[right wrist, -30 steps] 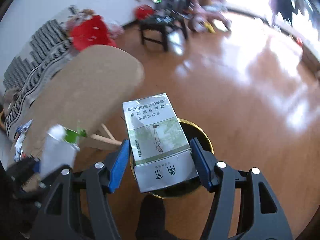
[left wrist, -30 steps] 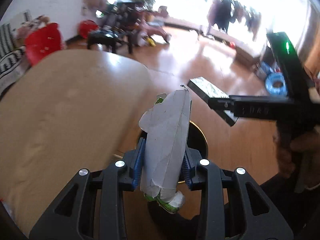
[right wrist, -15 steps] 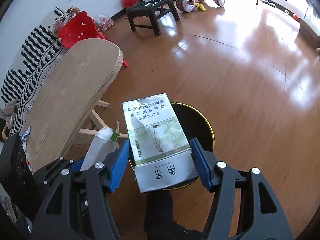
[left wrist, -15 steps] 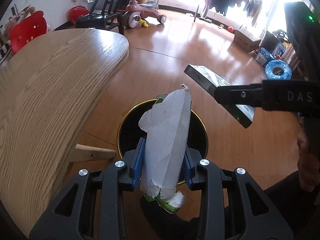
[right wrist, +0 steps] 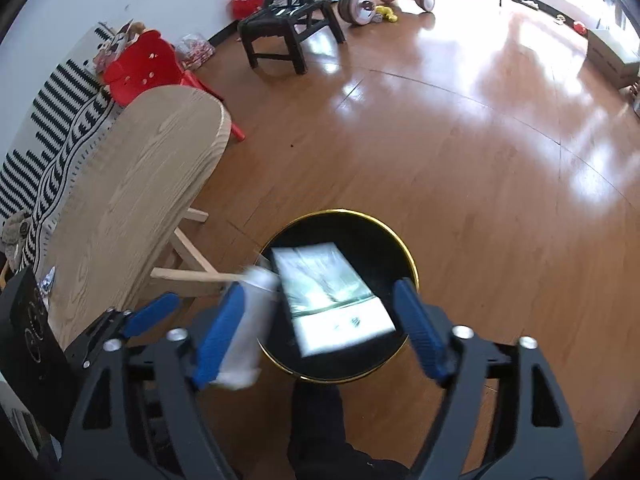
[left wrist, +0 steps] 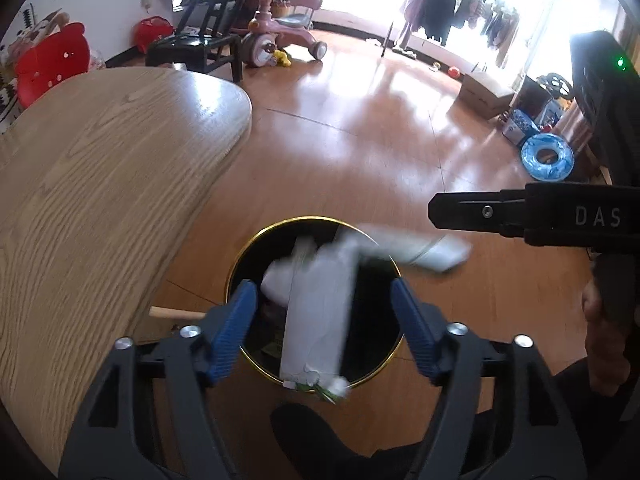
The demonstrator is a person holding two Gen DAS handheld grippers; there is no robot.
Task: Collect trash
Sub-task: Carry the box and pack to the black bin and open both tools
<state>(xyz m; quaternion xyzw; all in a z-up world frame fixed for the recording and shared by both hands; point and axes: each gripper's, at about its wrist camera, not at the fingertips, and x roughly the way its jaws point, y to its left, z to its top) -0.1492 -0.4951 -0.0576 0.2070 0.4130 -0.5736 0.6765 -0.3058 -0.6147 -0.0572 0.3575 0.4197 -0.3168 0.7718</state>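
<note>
We have just spread both sets of jaws, so the left gripper [left wrist: 322,328] and right gripper [right wrist: 318,330] are released. The torn white wrapper [left wrist: 316,312] and flat printed packet [right wrist: 332,294] fall, blurred, over the gold-rimmed black bin [right wrist: 410,258]. The wrapper, seemingly near the rim, may tip out. Table edge [left wrist: 224,152] crowds left; open floor lies right.

On my right gripper [left wrist: 532,216], seen side-on from my left camera, I read the pale letters "DAS" on the black arm. The box [right wrist: 334,296] dropping past my right jaws carries print, but it is blurred and I cannot read it. I find no other text, number or sign.
</note>
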